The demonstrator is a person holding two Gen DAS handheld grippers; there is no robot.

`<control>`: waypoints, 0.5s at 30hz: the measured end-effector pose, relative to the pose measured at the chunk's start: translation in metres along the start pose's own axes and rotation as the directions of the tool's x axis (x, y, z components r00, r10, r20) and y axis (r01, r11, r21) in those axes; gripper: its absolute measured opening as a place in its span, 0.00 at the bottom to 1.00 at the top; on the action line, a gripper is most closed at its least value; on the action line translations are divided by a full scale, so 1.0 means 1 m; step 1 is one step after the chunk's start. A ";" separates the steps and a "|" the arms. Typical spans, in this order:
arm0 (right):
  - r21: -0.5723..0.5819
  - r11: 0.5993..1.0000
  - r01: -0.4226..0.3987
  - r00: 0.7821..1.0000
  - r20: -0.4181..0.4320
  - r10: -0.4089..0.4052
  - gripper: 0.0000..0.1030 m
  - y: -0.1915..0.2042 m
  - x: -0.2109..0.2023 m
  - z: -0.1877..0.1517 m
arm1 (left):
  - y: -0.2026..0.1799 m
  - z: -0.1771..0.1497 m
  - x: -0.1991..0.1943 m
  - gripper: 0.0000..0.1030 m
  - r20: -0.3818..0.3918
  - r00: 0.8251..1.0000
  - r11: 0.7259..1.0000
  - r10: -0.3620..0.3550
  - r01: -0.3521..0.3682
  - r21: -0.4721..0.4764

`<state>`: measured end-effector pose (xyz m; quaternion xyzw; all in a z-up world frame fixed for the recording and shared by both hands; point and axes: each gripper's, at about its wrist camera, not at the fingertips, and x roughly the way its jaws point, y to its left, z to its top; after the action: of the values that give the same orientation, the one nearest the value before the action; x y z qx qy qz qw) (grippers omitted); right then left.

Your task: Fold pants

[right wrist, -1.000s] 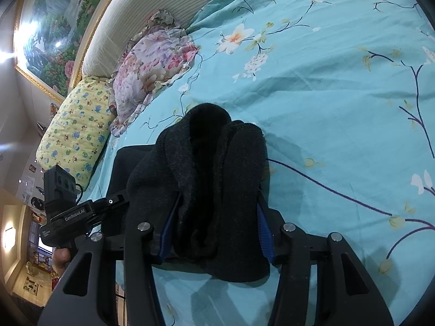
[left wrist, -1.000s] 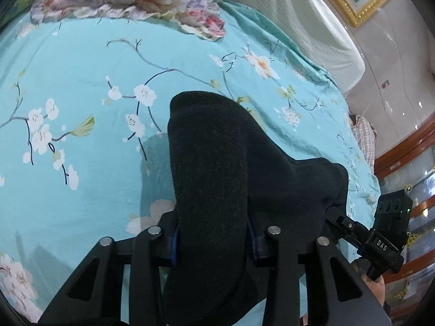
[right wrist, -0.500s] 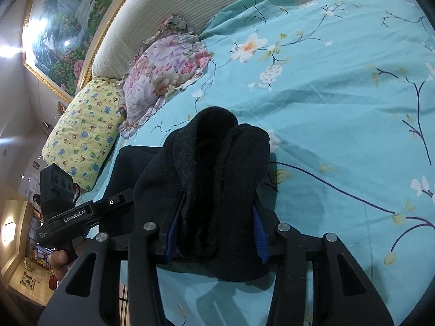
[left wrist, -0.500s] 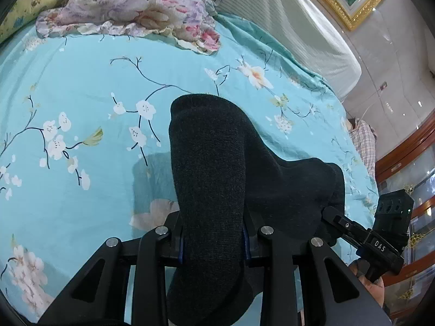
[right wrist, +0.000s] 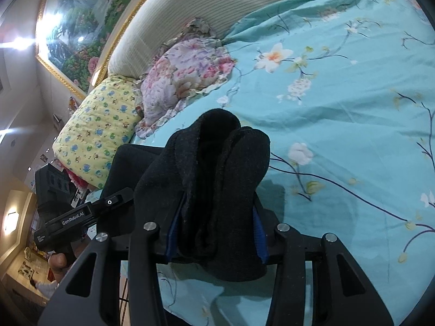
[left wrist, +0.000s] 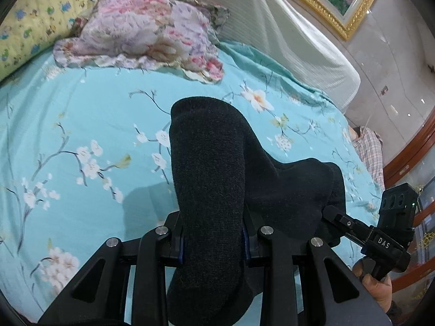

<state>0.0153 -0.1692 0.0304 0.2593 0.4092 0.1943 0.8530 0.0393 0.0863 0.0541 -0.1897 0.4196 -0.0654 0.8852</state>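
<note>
Both my pairs of fingers are clamped on the black pants [left wrist: 212,179]: my left gripper [left wrist: 212,240] pinches one thick fold, my right gripper [right wrist: 214,228] a bunched double fold, with the cloth lifted above the teal floral bedsheet [left wrist: 81,114]. Only my left view shows the plaid cloth [left wrist: 369,146] at the bed's edge. Only my right view shows the landscape painting's [right wrist: 81,27] scenery in full. I count two pillows: one pink floral pillow [right wrist: 187,73] and one yellow pillow [right wrist: 100,125].
</note>
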 end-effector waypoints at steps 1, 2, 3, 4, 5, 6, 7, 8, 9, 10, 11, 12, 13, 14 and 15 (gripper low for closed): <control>-0.004 1.000 -0.004 1.000 -0.002 0.004 0.45 0.003 0.001 0.001 | 0.002 0.000 -0.004 0.28 0.007 1.000 1.000 0.005 -0.005 -0.001; -0.008 1.000 -0.008 1.000 -0.003 0.008 0.45 0.006 0.003 0.002 | 0.003 0.000 -0.007 0.28 0.013 1.000 1.000 0.010 -0.010 -0.002; -0.013 1.000 -0.014 1.000 -0.004 0.014 0.45 0.009 0.005 0.003 | 0.006 0.000 -0.011 0.28 0.018 1.000 1.000 0.016 -0.016 -0.004; -0.017 1.000 -0.018 1.000 -0.007 0.018 0.45 0.011 0.006 0.003 | 0.008 0.001 -0.015 0.28 0.024 0.999 1.000 0.021 -0.021 -0.007; -0.021 1.000 -0.022 1.000 -0.010 0.022 0.45 0.014 0.008 0.004 | 0.010 -0.001 -0.018 0.28 0.029 0.999 1.000 0.026 -0.026 -0.009; -0.027 0.999 -0.027 1.000 -0.014 0.026 0.45 0.016 0.010 0.004 | 0.012 0.000 -0.021 0.28 0.034 0.999 0.999 0.031 -0.030 -0.011; -0.032 0.999 -0.030 0.999 -0.016 0.029 0.45 0.018 0.012 0.005 | 0.013 0.000 -0.024 0.28 0.039 0.999 0.999 0.037 -0.036 -0.014; -0.037 0.999 -0.034 0.999 -0.019 0.033 0.45 0.021 0.014 0.006 | 0.015 0.000 -0.026 0.28 0.044 0.998 0.999 0.041 -0.040 -0.017; -0.044 0.998 -0.038 0.999 -0.022 0.037 0.45 0.024 0.016 0.006 | 0.018 0.000 -0.029 0.28 0.049 0.998 0.999 0.045 -0.044 -0.021; -0.049 0.998 -0.041 0.999 -0.025 0.040 0.45 0.027 0.018 0.007 | 0.021 0.001 -0.032 0.28 0.055 0.997 0.998 0.051 -0.050 -0.025; -0.057 0.997 -0.045 0.999 -0.028 0.044 0.45 0.030 0.021 0.008 | 0.024 0.002 -0.033 0.28 0.059 0.997 0.998 0.057 -0.055 -0.027; -0.062 0.997 -0.049 0.998 -0.031 0.047 0.45 0.033 0.023 0.008 | 0.026 0.003 -0.035 0.28 0.064 0.996 0.998 0.063 -0.061 -0.031; -0.067 0.996 -0.052 0.998 -0.035 0.050 0.45 0.036 0.025 0.009 | 0.029 0.003 -0.038 0.28 0.069 0.995 0.997 0.069 -0.067 -0.035; -0.074 0.996 -0.056 0.998 -0.039 0.054 0.45 0.039 0.028 0.010 | 0.032 0.004 -0.039 0.28 0.072 0.995 0.997 0.075 -0.073 -0.039; -0.078 0.995 -0.059 0.998 -0.043 0.056 0.45 0.041 0.031 0.011 | 0.035 0.005 -0.042 0.28 0.076 0.994 0.996 0.081 -0.078 -0.044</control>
<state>0.0369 -0.1228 0.0425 0.2330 0.4108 0.2401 0.8481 0.0148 0.1313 0.0729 -0.1934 0.3934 -0.0141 0.8987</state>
